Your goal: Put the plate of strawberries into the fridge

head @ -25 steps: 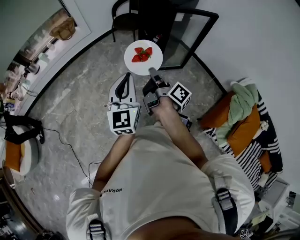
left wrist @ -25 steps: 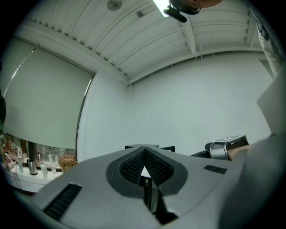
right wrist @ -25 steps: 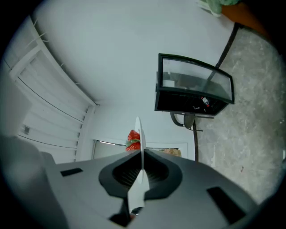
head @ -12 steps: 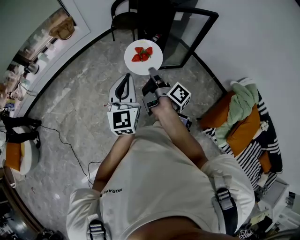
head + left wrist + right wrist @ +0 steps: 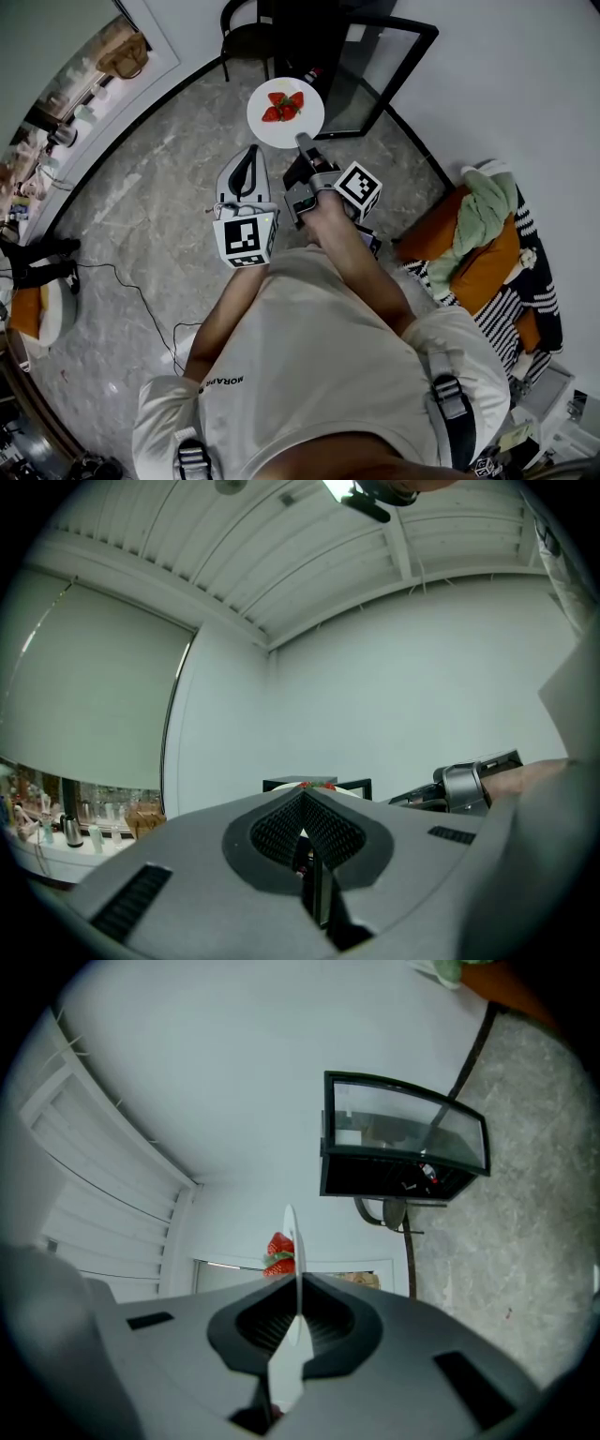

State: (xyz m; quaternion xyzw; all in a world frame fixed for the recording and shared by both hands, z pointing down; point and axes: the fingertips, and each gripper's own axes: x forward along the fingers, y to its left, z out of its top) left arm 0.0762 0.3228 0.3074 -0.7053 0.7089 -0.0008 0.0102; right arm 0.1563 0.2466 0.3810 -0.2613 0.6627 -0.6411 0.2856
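Plate: the white plate (image 5: 286, 112) is up off the floor, held out in front of the person. A few strawberries (image 5: 284, 106) are bunched around its middle.
Right gripper: the right gripper (image 5: 302, 141) has its jaws clamped on the plate's near rim. In its own view the plate is edge-on, running straight up between the pads, with the berries on its left face.
Left gripper: the left gripper (image 5: 251, 150) has its jaws pressed together with nothing between them. It sits just left of the right one, its tip near the plate's near-left rim but not touching.
Fridge: the fridge (image 5: 314, 37) is a black box with a black-framed glass door (image 5: 380, 70), right beyond the plate against the white wall. Can't tell for sure how far the door is swung out.
Edges: from the head view the plate's far rim overlaps the fridge's lower front. A black chair (image 5: 246, 33) stands just left of the fridge.
Open room: grey marble floor (image 5: 141, 197) is wide open to the left, with only a thin cable (image 5: 141, 295) lying well behind the grippers. On the right, an orange sofa (image 5: 483, 253) with a green cloth (image 5: 483, 206) on it stays well apart from the grippers.
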